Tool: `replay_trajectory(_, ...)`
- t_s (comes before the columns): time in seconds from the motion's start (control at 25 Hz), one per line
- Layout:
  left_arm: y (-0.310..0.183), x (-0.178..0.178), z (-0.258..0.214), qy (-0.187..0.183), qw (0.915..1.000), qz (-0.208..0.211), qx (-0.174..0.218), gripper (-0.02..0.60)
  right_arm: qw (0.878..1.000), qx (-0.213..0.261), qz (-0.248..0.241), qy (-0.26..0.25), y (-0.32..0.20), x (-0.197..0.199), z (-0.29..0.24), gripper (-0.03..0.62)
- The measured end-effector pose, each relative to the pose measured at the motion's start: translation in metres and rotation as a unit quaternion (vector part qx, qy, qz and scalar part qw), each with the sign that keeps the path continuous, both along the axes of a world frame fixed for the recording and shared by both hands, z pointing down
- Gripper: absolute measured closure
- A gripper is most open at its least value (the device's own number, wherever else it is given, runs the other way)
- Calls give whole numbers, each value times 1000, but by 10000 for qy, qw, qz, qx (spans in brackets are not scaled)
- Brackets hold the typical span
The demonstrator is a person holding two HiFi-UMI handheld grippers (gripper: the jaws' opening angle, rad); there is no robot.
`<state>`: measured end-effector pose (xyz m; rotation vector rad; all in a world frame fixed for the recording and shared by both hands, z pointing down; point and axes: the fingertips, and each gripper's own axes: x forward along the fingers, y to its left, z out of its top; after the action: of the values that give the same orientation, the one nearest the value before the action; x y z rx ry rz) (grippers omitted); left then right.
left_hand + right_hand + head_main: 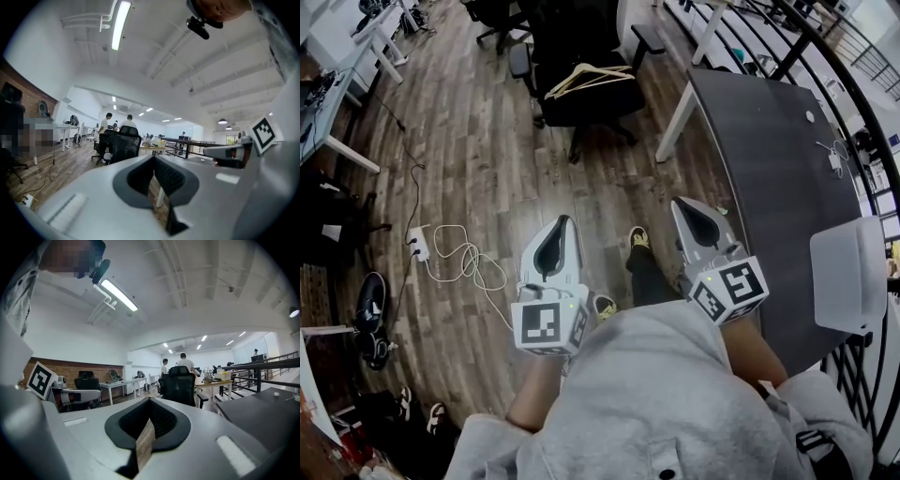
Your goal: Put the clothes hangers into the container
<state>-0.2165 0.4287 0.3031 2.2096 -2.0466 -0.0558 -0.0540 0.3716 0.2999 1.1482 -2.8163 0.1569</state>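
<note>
Now my left gripper (562,230) and right gripper (686,211) point level, side by side, jaws closed and empty; pale wooden clothes hangers (586,77) lie on a black office chair (591,108) ahead.

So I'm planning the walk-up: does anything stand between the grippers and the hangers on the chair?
Nothing visible. Bare floor runs from the left gripper and right gripper to the hangers; the white cable lies off left, the table right.
</note>
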Motion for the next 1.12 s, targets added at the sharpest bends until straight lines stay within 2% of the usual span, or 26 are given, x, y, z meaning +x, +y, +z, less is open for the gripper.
replay_trajectory(0.24,0,-2,-2,-74,10000,-11,48,571,9998,27,-203,-89,3,-11,2,597)
replay_trajectory(0.52,-10,-9,5,-162,9998,-71,-81,571,9995,-36,-310,-95,-12,-22,12,597)
replay_trajectory(1.12,-97,-9,23,-281,9989,136,-354,571,9995,-228,-229,-62,-99,-24,35,597)
